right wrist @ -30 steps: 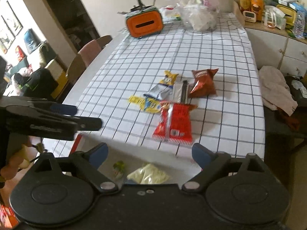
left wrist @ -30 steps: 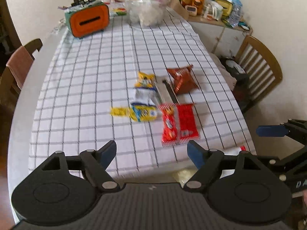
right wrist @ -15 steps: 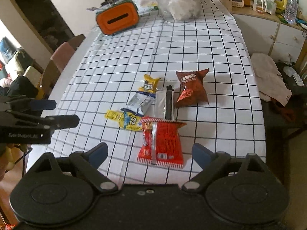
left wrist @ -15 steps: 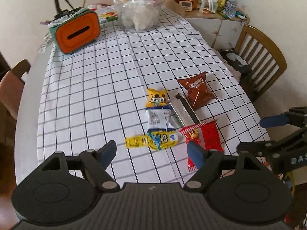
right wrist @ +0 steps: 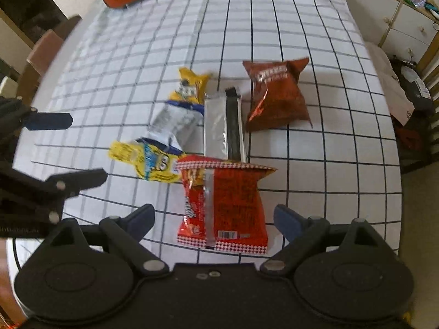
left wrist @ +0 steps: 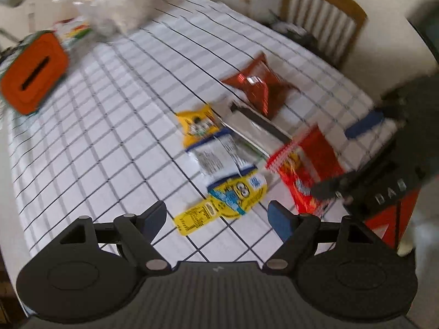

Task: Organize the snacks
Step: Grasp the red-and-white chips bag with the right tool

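Approaching marks this step: both tongs hang over the snack pile on the checked table [right wrist: 315, 41], nothing held. The right tongs [right wrist: 214, 216] stand apart, straddling the red packet [right wrist: 233, 203] at 6 o'clock of the pile. The left tongs [left wrist: 216, 216] gape above the yellow packet [left wrist: 233, 194]. The brown bag [right wrist: 277, 96] lies at 1 o'clock, the silver packet [right wrist: 216, 123] in the middle. Next, probably, each must lower and close on 1 packet only.
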A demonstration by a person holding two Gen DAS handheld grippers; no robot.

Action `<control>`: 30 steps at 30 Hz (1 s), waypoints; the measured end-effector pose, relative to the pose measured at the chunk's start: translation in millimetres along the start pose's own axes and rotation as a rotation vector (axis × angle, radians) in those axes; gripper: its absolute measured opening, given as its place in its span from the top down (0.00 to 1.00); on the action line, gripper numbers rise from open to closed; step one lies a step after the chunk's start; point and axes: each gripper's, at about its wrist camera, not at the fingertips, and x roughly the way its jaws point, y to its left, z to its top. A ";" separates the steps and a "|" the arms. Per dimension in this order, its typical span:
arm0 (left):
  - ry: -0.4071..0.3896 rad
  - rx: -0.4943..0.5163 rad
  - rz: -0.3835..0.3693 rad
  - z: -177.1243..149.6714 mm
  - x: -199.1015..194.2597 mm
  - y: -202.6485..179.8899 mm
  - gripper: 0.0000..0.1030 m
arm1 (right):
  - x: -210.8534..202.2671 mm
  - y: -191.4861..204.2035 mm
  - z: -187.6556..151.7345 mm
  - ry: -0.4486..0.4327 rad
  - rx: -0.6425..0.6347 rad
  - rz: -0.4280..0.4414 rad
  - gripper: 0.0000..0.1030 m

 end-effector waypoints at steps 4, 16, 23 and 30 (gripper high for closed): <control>0.022 0.077 -0.036 -2.6 21.8 -2.8 0.22 | 18.2 1.7 3.9 0.034 -0.007 -0.049 0.10; 0.042 0.223 -0.091 1.2 58.9 -11.3 0.22 | 45.5 9.0 9.6 0.081 -0.018 -0.083 0.15; 0.029 0.244 -0.100 5.6 71.7 -16.5 0.23 | 48.6 2.7 7.4 0.082 -0.015 -0.077 0.29; 0.005 0.211 -0.101 10.0 77.1 -14.9 0.39 | 41.0 -14.4 -0.8 0.067 0.017 -0.054 0.32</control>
